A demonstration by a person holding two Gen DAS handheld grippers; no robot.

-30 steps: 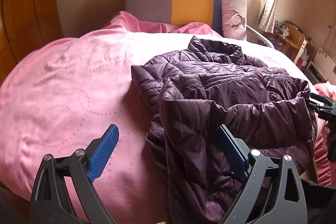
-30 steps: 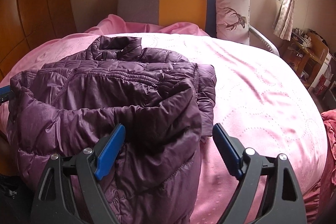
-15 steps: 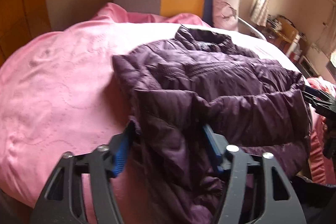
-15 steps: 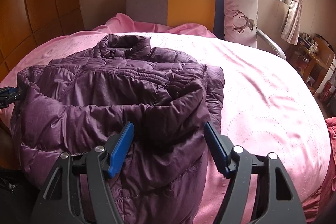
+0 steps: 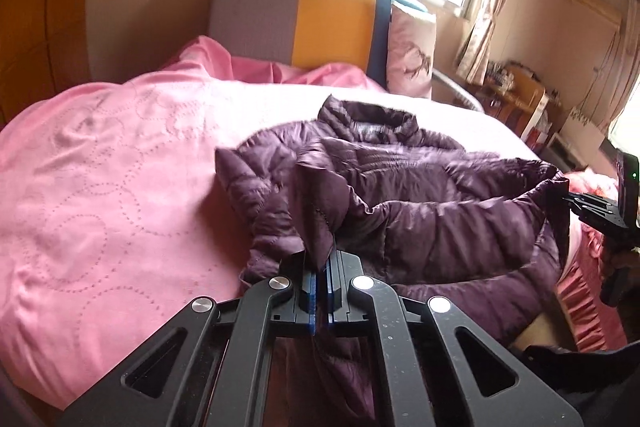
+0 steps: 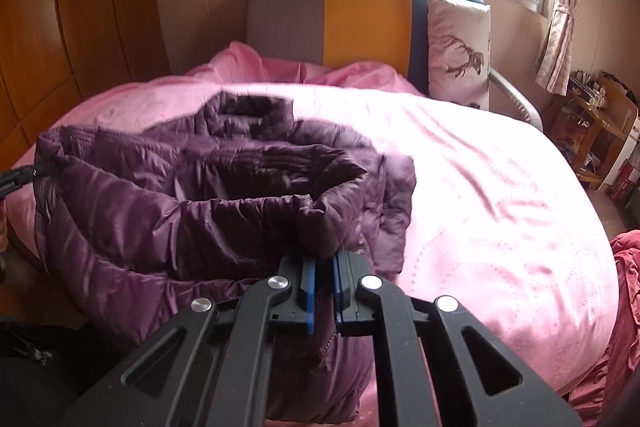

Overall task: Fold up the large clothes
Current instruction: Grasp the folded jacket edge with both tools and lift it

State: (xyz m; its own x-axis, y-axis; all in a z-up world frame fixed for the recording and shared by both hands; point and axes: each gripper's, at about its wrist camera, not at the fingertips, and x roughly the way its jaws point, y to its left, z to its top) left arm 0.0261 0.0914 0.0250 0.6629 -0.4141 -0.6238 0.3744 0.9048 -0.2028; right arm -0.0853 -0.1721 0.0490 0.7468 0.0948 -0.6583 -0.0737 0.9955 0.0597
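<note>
A dark purple puffer jacket (image 5: 400,195) lies on the pink bed, collar toward the headboard; it also shows in the right wrist view (image 6: 208,195). My left gripper (image 5: 322,279) is shut on the jacket's near left hem corner and holds it raised. My right gripper (image 6: 323,283) is shut on the near right hem corner, also raised. The lifted hem sags between them. The right gripper (image 5: 592,207) shows at the right edge of the left wrist view, and the left gripper's tip (image 6: 16,179) at the left edge of the right wrist view.
The pink quilted bedspread (image 5: 100,187) covers the bed (image 6: 500,207). A grey, yellow and blue headboard (image 5: 312,23) and a deer-print pillow (image 6: 460,51) stand at the far end. Wooden wardrobe (image 6: 80,7) on the left, cluttered wooden shelves (image 6: 600,131) on the right.
Both grippers went from open beside the jacket's hem to shut on its near corners. The hem has risen off the bed between them.
</note>
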